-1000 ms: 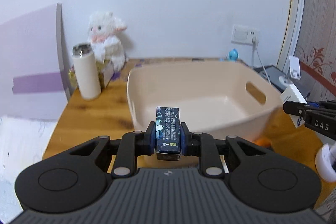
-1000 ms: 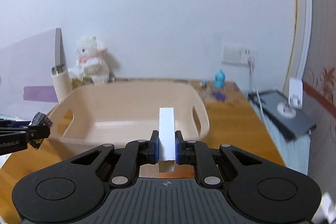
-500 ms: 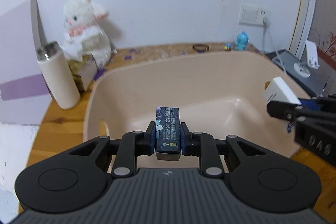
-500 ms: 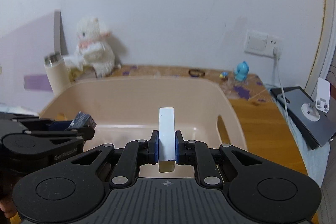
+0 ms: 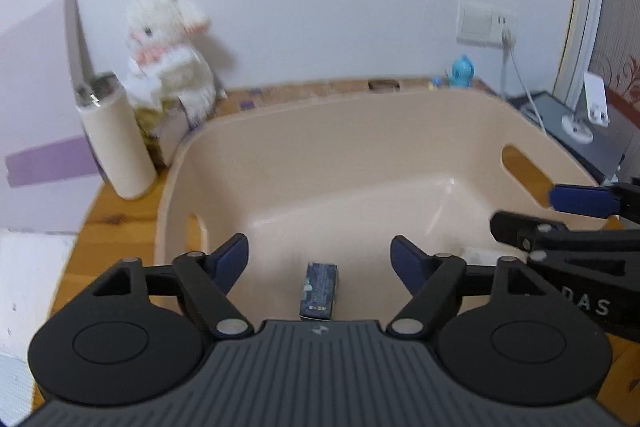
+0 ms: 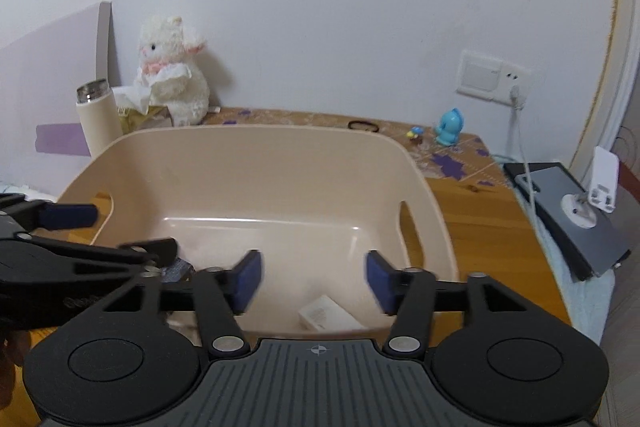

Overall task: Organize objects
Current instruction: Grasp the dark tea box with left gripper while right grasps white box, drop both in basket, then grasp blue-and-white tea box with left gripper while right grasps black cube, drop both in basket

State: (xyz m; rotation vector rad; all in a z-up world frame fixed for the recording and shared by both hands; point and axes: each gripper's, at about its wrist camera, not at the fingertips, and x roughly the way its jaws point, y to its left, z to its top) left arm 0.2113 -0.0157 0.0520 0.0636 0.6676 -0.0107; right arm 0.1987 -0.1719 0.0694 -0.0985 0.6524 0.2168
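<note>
My left gripper (image 5: 319,259) hanging spread, empty, over beige bin (image 5: 320,131); dark box (image 5: 319,291) lying on bin floor below. Right gripper (image 6: 314,281) also spread; white box (image 6: 328,314) resting near wall. Drop step looking finished. Next: lifting out, finding more loose items.

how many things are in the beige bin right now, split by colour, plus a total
dark blue box: 1
white box: 1
total in the beige bin: 2
Both lie loose on the bin floor; the left gripper and right gripper are open above them.
</note>
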